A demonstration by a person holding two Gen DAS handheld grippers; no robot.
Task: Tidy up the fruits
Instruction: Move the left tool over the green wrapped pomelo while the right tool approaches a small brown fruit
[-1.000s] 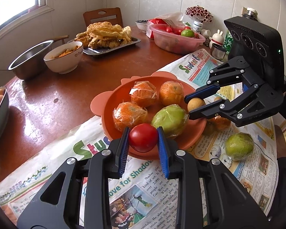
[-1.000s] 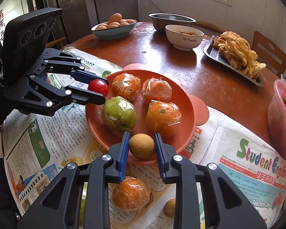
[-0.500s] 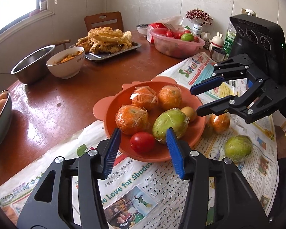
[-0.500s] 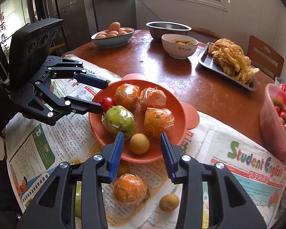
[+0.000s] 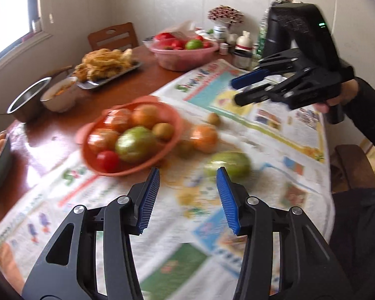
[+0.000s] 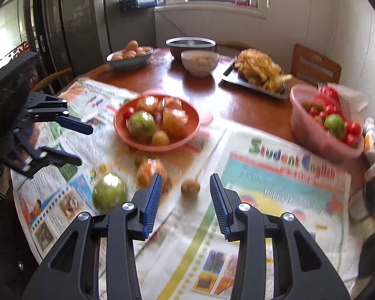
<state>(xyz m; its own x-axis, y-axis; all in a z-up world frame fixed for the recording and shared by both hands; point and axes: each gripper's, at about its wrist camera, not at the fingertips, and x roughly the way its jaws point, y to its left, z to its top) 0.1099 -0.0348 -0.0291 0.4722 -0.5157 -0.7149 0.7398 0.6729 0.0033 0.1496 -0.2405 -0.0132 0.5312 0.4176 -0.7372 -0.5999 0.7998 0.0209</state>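
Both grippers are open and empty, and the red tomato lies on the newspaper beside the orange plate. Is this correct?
Not quite. The left wrist view shows the red tomato lying in the orange plate. The left gripper and right gripper are indeed open and empty.

Glossy wooden table [image 6: 250,105], printed newspaper [image 6: 275,187], shiny steel bowl [image 6: 190,46], ribbed tool pads [image 5: 150,200]

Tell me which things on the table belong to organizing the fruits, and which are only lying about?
For the job:
- orange plate with fruit
- loose green fruit
- wrapped orange
- small brown fruit
- left hand-held gripper and right hand-held gripper, both open

Just lying about:
- egg bowl
- steel bowl
- white bowl
- fried food tray
- newspaper
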